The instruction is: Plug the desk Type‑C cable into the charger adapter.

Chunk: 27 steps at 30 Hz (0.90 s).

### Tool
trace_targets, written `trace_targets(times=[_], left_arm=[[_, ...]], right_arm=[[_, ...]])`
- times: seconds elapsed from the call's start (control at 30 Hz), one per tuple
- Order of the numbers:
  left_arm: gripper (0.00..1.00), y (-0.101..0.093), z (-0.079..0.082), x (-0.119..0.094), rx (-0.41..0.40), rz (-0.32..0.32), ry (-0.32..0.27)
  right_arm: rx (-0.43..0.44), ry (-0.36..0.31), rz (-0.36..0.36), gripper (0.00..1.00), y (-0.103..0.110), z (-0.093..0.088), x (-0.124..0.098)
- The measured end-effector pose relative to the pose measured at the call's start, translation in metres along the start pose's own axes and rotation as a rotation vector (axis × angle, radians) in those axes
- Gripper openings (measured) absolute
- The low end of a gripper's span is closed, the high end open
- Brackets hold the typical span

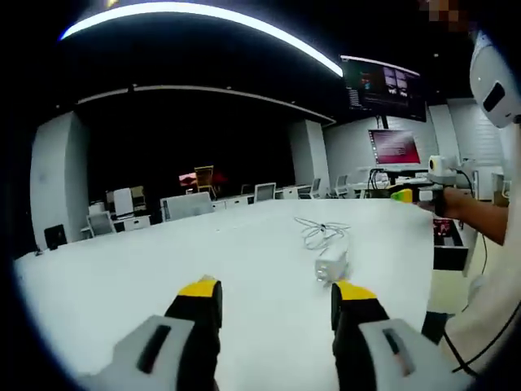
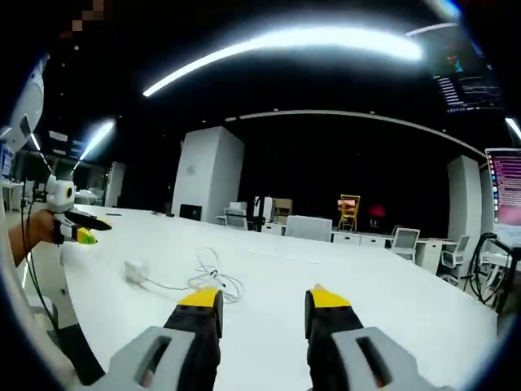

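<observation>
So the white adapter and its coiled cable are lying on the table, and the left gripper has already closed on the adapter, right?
Not quite. The adapter and the coiled cable do lie on the white table, but the left gripper is open and holds nothing; the adapter sits beyond its jaws, untouched. The left gripper view shows this.

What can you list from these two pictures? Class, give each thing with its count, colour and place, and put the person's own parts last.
Table: one, white, under both claws.
Charger adapter: one, white, on the table ahead of the left claw.
Type-C cable: one, white, loosely coiled on the table beside the adapter.
Office chairs: several, pale, along the far edge of the table.
Screens: two, lit, at the right of the left gripper view.
Yellow chair: one, in the dark background.
Left claw: one, black with yellow tips, open.
Right claw: one, black with yellow tips, open.
</observation>
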State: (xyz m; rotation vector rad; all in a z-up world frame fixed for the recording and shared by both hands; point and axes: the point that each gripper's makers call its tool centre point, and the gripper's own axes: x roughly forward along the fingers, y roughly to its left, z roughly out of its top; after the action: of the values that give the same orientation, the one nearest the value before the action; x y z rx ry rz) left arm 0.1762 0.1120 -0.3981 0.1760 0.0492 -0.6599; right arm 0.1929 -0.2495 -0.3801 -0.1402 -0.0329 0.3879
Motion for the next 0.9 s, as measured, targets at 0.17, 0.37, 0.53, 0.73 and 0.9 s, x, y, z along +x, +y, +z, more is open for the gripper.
trace_targets(times=[0.17,0.37,0.53,0.73,0.9], left_arm=[[0.52,-0.009,0.004,0.015,0.015,-0.063,0.017],[0.53,-0.028,-0.005,0.04,0.052,-0.175,0.098],[0.53,-0.019,-0.001,0.036,0.022,-0.15,0.062],[0.53,-0.026,0.003,0.03,0.029,-0.178,0.043],[0.53,-0.039,0.0,0.042,0.037,-0.227,0.067]], right_arm=[[0.015,-0.013,0.007,0.42,0.002,0.003,0.0],[0.028,-0.014,0.013,0.41,0.002,-0.001,0.0],[0.031,-0.002,0.015,0.42,0.0,-0.003,0.0],[0.019,0.009,0.022,0.42,0.0,-0.002,0.0],[0.018,0.012,0.023,0.42,0.002,-0.003,0.0]])
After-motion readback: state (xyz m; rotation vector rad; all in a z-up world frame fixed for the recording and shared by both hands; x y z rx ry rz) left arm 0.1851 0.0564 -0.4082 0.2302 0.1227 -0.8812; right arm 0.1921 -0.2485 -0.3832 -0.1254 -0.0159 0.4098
